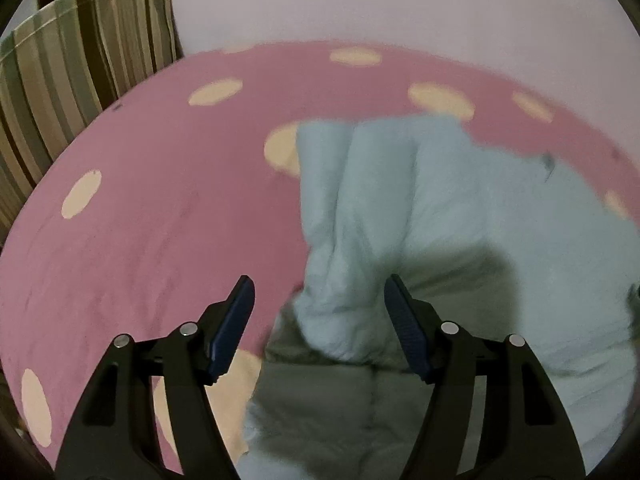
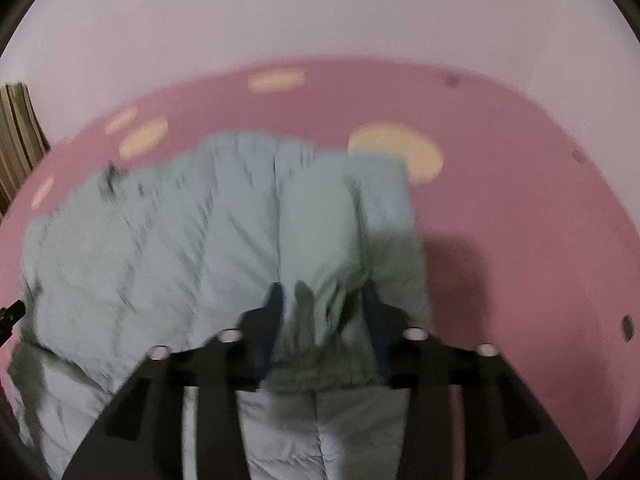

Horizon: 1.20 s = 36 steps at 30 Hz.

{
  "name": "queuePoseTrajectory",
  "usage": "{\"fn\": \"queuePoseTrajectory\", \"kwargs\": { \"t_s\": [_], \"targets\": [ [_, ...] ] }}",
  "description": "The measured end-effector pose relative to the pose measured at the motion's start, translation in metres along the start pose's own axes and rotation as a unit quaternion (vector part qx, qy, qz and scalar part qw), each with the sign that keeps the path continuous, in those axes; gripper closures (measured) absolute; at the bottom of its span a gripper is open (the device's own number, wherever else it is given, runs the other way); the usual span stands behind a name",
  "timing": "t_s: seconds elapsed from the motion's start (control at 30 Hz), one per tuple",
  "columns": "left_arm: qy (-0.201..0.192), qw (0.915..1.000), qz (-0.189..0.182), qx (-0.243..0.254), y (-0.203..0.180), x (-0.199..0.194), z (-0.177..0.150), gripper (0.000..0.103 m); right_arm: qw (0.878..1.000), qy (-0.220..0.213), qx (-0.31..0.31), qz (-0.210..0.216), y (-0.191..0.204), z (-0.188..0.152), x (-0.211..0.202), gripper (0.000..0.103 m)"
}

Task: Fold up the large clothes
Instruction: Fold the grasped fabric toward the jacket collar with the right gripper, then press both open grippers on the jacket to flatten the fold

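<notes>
At far left of the left wrist view stood a striped curtain [image 1: 80, 64], beside a pink bedsheet with cream dots [image 1: 160, 184] that covered the work surface. The left gripper [image 1: 318, 324] was spread wide, its blue pads [image 1: 232, 328] well apart and closed on nothing; a bunched fold of the pale blue padded garment [image 1: 420, 208] rose between and just beyond them, with no visible contact. The garment lay right of centre on the sheet, its sleeve or side panel doubled up over the body.

In the right wrist view, which was motion-blurred, the same garment [image 2: 160, 248] spread across the left and centre of the bedsheet [image 2: 520, 220]. The right gripper [image 2: 324, 312] was partly closed, with a ridge of fabric gathered between its fingers; it appeared to be pinching that ridge, though blur prevented certainty.

Judged from this layout, folding was at an early-to-middle stage: one part seemed turned over, while the garment remained rumpled, broad and far from a compact stack.
</notes>
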State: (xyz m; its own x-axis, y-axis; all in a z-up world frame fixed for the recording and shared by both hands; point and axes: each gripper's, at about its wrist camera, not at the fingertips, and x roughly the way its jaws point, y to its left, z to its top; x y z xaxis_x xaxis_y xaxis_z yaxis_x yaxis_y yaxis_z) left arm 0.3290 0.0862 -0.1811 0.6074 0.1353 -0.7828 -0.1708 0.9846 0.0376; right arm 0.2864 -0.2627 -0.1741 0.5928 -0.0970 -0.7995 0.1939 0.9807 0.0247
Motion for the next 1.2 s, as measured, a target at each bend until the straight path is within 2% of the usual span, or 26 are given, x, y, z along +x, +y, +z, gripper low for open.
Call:
{"fn": "queuePoseTrajectory", "kwargs": {
  "t_s": [0.13,0.3,0.4,0.47,0.6,0.7,0.8,0.93,0.97,1.07,1.13,1.2],
  "targets": [
    [-0.015,0.9997,-0.014,0.014,-0.016,0.008,0.02,0.036,1.0,-0.013,-0.013,0.005,0.015,0.027,0.006,0.058],
    [0.018,0.9994,0.003,0.03,-0.036,0.052,0.031,0.036,0.999,0.02,-0.035,-0.002,0.03,0.04,0.054,0.058],
    [0.04,0.9977,0.017,0.052,-0.043,0.075,0.029,0.034,0.998,0.05,-0.049,-0.009,0.034,0.033,0.082,0.058],
    [0.05,0.9967,0.018,0.061,-0.045,0.086,0.026,0.034,0.997,0.051,-0.052,-0.009,0.035,0.029,0.089,0.058],
    [0.044,0.9969,0.019,0.062,-0.043,0.081,0.028,0.035,0.998,0.046,-0.049,-0.003,0.033,0.031,0.084,0.058],
    [0.034,0.9979,0.024,0.05,-0.038,0.06,0.025,0.036,0.999,0.031,-0.044,0.003,0.028,0.029,0.063,0.056],
    [0.01,0.999,0.011,0.042,-0.031,0.033,0.012,0.036,0.999,0.013,-0.044,0.007,0.021,0.018,0.035,0.056],
    [0.007,0.9993,-0.019,0.032,-0.028,0.021,-0.004,0.036,0.999,0.006,-0.046,0.017,0.017,-0.004,0.017,0.056],
    [0.01,0.999,-0.021,0.038,-0.032,0.023,-0.008,0.036,0.999,0.008,-0.051,0.017,0.019,-0.008,0.018,0.056],
    [0.027,0.9966,0.007,0.077,-0.044,0.038,-0.016,0.035,0.997,0.029,-0.071,0.003,0.024,-0.017,0.034,0.056],
    [0.039,0.9961,0.005,0.079,-0.044,0.047,-0.019,0.034,0.997,0.045,-0.061,0.013,0.02,-0.023,0.047,0.056],
    [0.043,0.9967,-0.002,0.069,-0.041,0.051,-0.019,0.034,0.997,0.043,-0.056,0.016,0.019,-0.023,0.049,0.056]
  ]
}}
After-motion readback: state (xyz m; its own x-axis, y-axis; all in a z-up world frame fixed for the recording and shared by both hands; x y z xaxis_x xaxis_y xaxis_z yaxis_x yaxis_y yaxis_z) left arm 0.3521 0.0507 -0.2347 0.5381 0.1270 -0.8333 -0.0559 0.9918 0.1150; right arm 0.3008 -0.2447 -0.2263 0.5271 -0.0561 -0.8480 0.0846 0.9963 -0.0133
